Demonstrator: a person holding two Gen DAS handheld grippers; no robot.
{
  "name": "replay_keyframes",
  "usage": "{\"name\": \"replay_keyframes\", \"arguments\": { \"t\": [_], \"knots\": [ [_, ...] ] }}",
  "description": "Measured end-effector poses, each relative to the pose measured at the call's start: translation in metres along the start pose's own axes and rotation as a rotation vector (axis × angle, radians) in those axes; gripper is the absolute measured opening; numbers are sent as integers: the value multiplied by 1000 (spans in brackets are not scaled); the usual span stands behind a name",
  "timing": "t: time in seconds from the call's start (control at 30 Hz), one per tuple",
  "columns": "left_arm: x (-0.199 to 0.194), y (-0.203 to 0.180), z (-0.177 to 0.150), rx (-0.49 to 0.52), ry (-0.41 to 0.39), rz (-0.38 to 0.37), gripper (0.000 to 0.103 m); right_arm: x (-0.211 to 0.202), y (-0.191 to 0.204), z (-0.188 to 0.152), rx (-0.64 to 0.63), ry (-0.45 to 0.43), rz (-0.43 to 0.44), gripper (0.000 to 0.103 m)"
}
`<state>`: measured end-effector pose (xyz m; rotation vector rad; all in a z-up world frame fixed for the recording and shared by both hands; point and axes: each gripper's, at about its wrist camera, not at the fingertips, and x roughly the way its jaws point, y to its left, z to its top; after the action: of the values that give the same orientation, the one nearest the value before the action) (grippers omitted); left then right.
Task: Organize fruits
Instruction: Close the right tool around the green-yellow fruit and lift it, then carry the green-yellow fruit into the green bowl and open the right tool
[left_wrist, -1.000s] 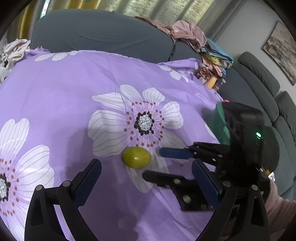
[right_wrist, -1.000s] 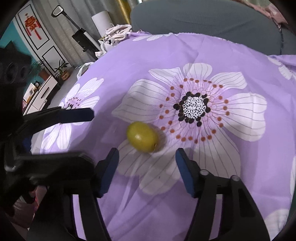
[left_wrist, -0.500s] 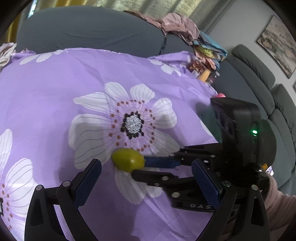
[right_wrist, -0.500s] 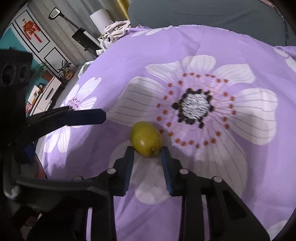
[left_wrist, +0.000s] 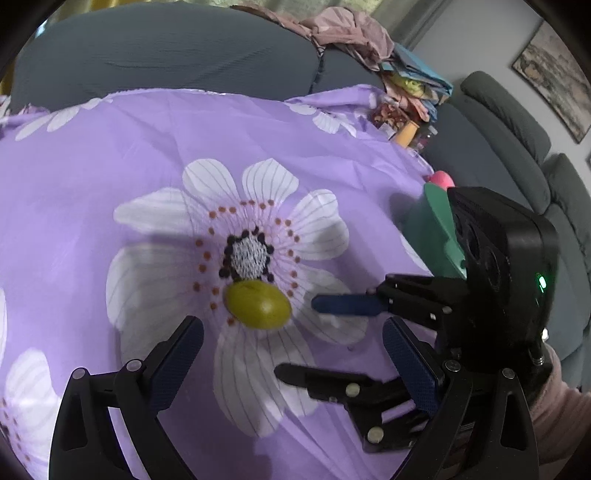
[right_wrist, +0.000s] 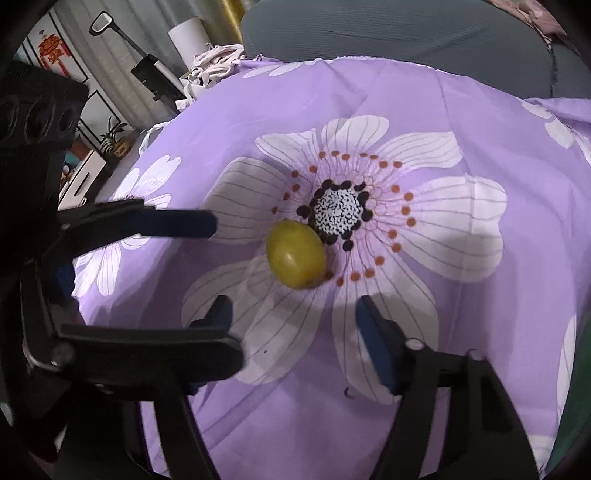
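Left wrist view. Tabletop (left_wrist: 110, 155): covered by a purple cloth printed with large white flowers. One yellow-green fruit (left_wrist: 258, 306) lies on the cloth, touching the near edge of a flower's dark-dotted centre. My left tongs (left_wrist: 291, 354): spread wide, empty, the fruit just ahead of the tips and between their lines, not touched. My right tongs (left_wrist: 314, 339) enter from the right, half open with nothing between them; their jaws have just been opening, and the upper blue pad points at the fruit with a small gap. A pink sleeve (left_wrist: 557, 406) shows behind them. Green object (left_wrist: 439, 236) with a pink ball (left_wrist: 441, 180) at the cloth's right edge. Room: grey sofa (left_wrist: 147, 55) behind the tabletop, a heap of clothes (left_wrist: 347, 33) on its back, small clutter at the corner, a framed picture (left_wrist: 554, 70) on the wall.

Right wrist view. Same cloth; fruit (right_wrist: 296, 253) beside the flower centre, ahead of my right tongs (right_wrist: 291, 314), which stand apart and hold nothing. My left tongs (right_wrist: 192, 266) reach in from the left, wide open, empty. Room: white crumpled cloth (right_wrist: 214, 66) at the far edge, pale cylinder (right_wrist: 186, 38), dark upright appliance (right_wrist: 147, 70), potted plant (right_wrist: 114, 136), red wall ornament (right_wrist: 53, 50).
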<state>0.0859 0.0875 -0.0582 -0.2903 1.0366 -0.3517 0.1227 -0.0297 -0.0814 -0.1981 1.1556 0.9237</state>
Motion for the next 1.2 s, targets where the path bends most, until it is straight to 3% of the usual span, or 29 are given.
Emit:
{"name": "replay_keyframes", "arguments": {
  "t": [0.07,0.2,0.3,0.4,0.57,0.7,1.2],
  "knots": [
    [7,2,7,-8,13,-11,98,2,-2,2,6,6,5,60],
    [20,8,13,-21,46,-2,83,6,-9,7,34,2,13,52],
    [30,12,13,-30,67,9,81,8,-12,7,56,-3,28,49],
    [35,16,14,-38,81,16,68,8,-14,8,59,-12,35,44],
    [35,15,13,-10,89,53,61,11,-13,10,49,-17,39,33],
    [34,18,10,-9,91,96,48,14,-9,12,38,-22,45,29],
    [11,-12,12,44,48,102,47,-23,-3,-1,25,-104,24,28]
  ]
}}
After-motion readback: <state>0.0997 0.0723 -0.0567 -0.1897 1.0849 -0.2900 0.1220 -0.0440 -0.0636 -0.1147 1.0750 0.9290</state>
